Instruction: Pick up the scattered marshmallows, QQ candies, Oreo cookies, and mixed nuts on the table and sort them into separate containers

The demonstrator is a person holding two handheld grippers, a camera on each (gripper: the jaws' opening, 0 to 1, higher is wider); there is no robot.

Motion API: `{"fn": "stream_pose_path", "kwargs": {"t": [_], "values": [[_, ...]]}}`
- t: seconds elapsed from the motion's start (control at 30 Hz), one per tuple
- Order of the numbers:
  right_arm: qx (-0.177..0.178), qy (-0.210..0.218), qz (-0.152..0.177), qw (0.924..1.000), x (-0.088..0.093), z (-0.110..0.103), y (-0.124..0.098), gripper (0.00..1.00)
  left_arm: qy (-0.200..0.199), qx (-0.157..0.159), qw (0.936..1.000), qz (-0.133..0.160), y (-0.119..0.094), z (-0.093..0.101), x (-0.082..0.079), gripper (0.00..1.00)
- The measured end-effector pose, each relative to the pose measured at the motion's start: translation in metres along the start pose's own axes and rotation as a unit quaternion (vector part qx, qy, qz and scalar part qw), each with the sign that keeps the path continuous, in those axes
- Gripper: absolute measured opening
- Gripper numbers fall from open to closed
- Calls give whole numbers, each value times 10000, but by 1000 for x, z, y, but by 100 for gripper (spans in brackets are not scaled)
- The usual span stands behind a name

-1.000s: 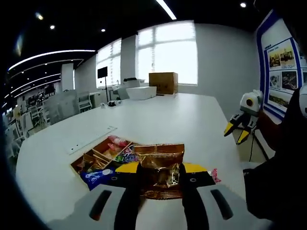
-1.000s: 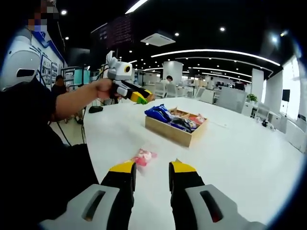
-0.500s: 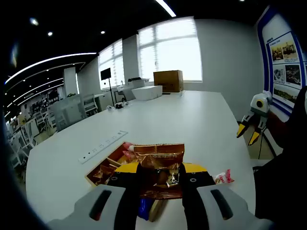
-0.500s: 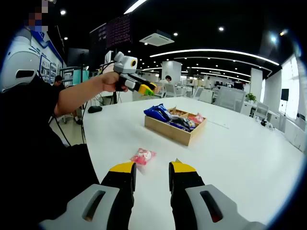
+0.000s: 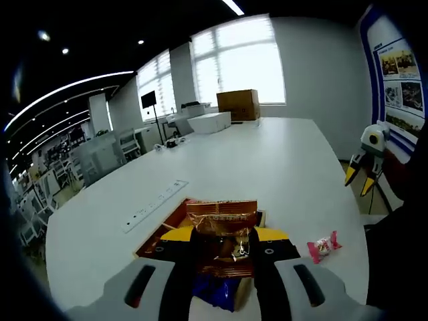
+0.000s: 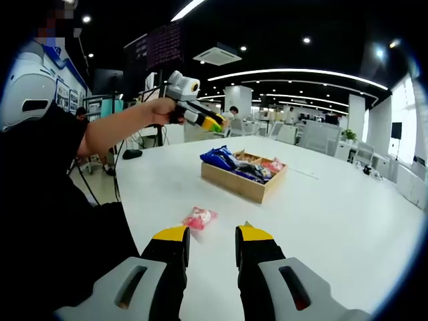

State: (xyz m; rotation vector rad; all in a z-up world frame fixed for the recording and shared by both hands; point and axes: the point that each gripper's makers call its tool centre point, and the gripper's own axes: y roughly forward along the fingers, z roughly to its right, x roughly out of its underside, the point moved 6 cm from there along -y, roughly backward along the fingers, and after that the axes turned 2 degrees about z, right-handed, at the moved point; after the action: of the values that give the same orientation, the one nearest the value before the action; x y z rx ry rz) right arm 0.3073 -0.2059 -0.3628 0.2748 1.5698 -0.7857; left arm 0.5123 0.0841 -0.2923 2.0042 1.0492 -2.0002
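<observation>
Carried nearer the wooden box [image 6: 243, 176], left tongs [image 5: 224, 235] clamp a nut packet [image 5: 222, 237]; right tongs [image 6: 212, 234] gape empty.

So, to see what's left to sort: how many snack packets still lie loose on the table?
1: a pink packet lies on the white table, ahead-left of the right claw, apart from the wooden box. Others may lie out of view.

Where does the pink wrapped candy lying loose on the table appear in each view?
Left gripper view: the pink candy lies lower right, beside the left gripper.
Right gripper view: it lies just above the right gripper, toward its left jaw.
Shared landmark: the wooden tray of snacks.
</observation>
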Motion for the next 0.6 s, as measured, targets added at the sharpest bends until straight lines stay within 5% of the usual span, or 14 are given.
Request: {"fn": "stream_pose_path", "kwargs": {"t": [0.6], "values": [[66,22,-9,10000,0,3,-5,24,99,-142,9994,-305,23,-40,4,36]]}}
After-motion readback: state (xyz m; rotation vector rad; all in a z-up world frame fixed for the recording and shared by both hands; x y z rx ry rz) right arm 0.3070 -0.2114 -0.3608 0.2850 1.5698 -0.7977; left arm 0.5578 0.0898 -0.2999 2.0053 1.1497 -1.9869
